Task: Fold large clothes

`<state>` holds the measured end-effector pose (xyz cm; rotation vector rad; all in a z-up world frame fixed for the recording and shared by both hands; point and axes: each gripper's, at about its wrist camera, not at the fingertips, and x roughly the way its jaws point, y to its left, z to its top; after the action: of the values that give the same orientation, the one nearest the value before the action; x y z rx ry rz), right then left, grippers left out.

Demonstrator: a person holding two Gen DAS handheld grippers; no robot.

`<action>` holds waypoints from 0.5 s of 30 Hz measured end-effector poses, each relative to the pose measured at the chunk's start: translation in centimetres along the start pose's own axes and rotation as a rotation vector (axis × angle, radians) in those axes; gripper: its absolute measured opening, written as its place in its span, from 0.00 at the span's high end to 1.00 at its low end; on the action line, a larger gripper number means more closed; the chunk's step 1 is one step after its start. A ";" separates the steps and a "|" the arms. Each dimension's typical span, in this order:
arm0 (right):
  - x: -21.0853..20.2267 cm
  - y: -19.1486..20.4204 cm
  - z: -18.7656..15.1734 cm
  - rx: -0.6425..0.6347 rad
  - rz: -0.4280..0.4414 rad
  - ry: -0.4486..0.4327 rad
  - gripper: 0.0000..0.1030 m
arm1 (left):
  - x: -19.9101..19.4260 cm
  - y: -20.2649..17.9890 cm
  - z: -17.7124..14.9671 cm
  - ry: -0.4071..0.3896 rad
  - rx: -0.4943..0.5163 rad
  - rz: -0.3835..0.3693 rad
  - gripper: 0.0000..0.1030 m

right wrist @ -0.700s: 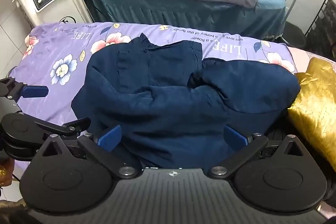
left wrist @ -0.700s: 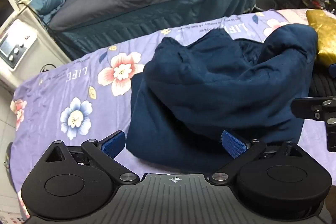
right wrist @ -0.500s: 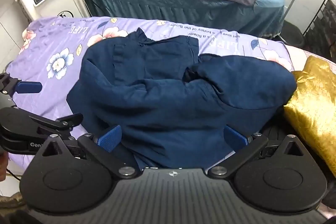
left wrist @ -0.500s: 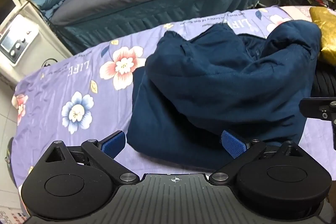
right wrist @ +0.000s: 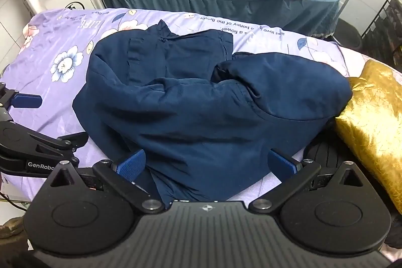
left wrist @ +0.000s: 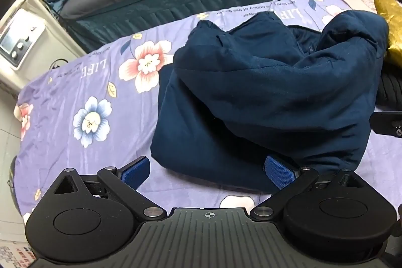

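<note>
My left claw (left wrist: 207,168) is wide open and holds nothing, and my right claw (right wrist: 209,163) is wide open and empty too. Both hang over the near edge of the bed and point down at the big dark blue jacket (left wrist: 271,97). The jacket lies in the middle of the purple flower sheet (left wrist: 75,97), and none of my blue pads (left wrist: 135,172) touch it. It looks partly folded to me. The sides seem to be tucked in, so it makes one thick bundle and not a long spread-out coat. But it is not neat yet. The top layer is puffy and bumpy, a round lump that may be the hood (right wrist: 289,89) sticks up on the right side, and a bit of the hem (right wrist: 181,182) pokes out toward me between my right claw's fingers. I think most of the folding is done, but it needs one more fold or a good pat to make it flat and square. A shiny gold cloth (right wrist: 374,117) sits just beside the jacket on the right, and something black (right wrist: 319,152) peeks out from under the jacket there. I should not grab those by mistake.
</note>
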<state>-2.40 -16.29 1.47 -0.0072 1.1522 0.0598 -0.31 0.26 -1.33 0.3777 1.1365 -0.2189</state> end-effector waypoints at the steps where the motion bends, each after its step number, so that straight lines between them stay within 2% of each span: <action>1: 0.1 -0.1 0.0 -0.002 -0.002 0.001 0.00 | -0.1 0.1 0.0 0.001 -0.002 0.002 0.00; 11: 0.5 -0.7 0.0 -0.002 -0.011 -0.004 0.00 | 0.9 0.5 -0.2 0.050 -0.018 0.011 0.00; 15: 0.5 -0.6 0.5 -0.010 -0.014 -0.002 0.00 | 0.3 0.9 -0.2 0.018 -0.030 0.013 0.00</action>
<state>-1.67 -16.87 1.17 -0.0245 1.1502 0.0530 -0.10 1.15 -1.49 0.3603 1.1535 -0.1873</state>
